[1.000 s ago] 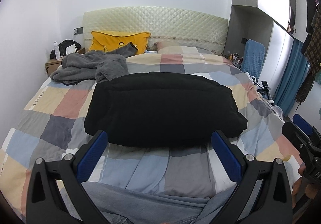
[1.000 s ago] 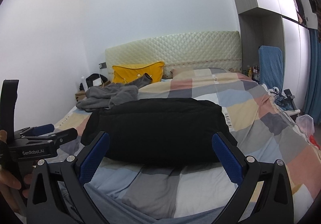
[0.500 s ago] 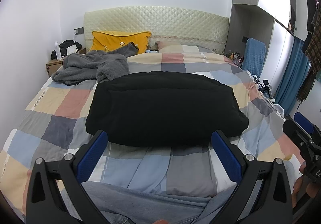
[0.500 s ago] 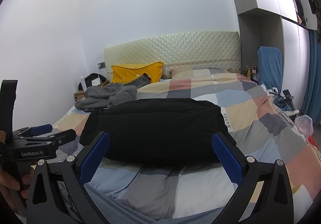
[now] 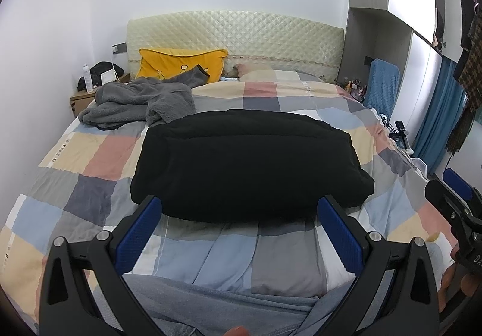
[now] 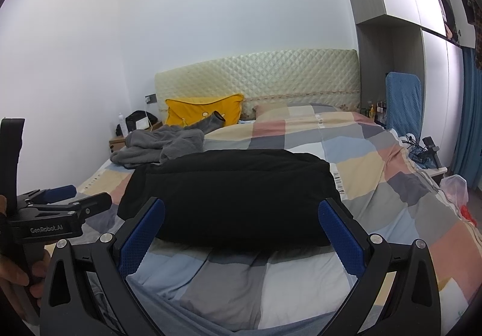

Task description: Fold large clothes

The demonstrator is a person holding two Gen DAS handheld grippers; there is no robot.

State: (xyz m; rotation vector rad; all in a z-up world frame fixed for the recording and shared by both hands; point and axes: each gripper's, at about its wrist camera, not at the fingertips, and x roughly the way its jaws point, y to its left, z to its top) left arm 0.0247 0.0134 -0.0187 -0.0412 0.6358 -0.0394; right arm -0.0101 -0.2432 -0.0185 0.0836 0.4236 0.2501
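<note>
A black garment [image 5: 247, 167] [image 6: 232, 197] lies folded into a thick rectangle in the middle of the checked bed cover [image 5: 96, 155] [image 6: 376, 167]. A crumpled grey fleece garment [image 5: 135, 104] [image 6: 159, 146] sits behind it at the left, near the yellow pillow [image 5: 180, 63] [image 6: 201, 111]. My left gripper [image 5: 239, 230] hovers open just short of the black garment's near edge, nothing between its blue pads. My right gripper [image 6: 241, 233] is open too, at the same near edge. Each gripper shows at the side of the other's view.
A quilted headboard [image 5: 235, 40] backs the bed. A bedside table [image 5: 82, 99] with a bottle and a dark bag stands at the left wall. A blue chair [image 6: 402, 104], wardrobe, cables and a plastic bag [image 6: 456, 188] line the right side. Grey-blue cloth [image 5: 226, 309] lies under the grippers.
Both views have shifted very slightly; the black garment sits a little nearer the fingers. Both grippers stay open and nothing on the bed has moved.
</note>
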